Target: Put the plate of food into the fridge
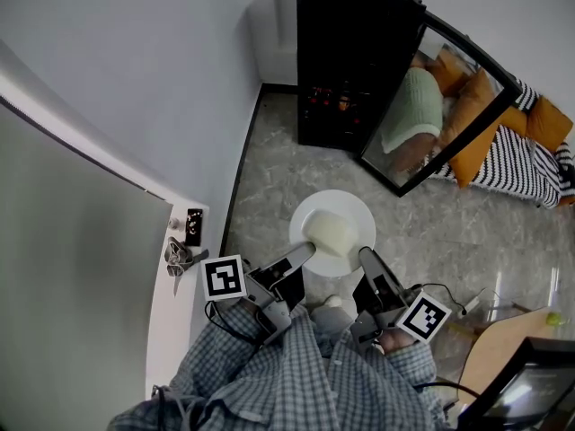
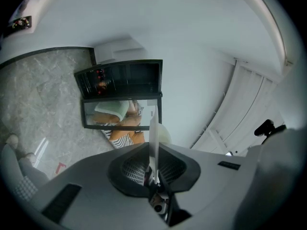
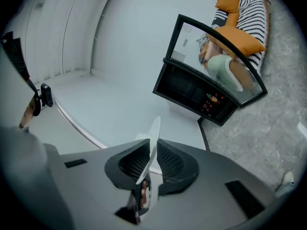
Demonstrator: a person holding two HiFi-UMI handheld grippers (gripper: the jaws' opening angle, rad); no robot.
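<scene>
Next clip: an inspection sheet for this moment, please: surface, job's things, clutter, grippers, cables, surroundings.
Surface: grey stone floor; the load sits on no table.
Job's things: white plate with pale food, held in the air; black fridge ahead, its glass door open.
Clutter: nothing seen between plate and fridge.
Grippers: left gripper and right gripper shut on opposite sides of the plate's rim.
Cables: cable looped beside the right gripper.
Surroundings: room door at left, sofa behind the glass door, desk at right.
</scene>
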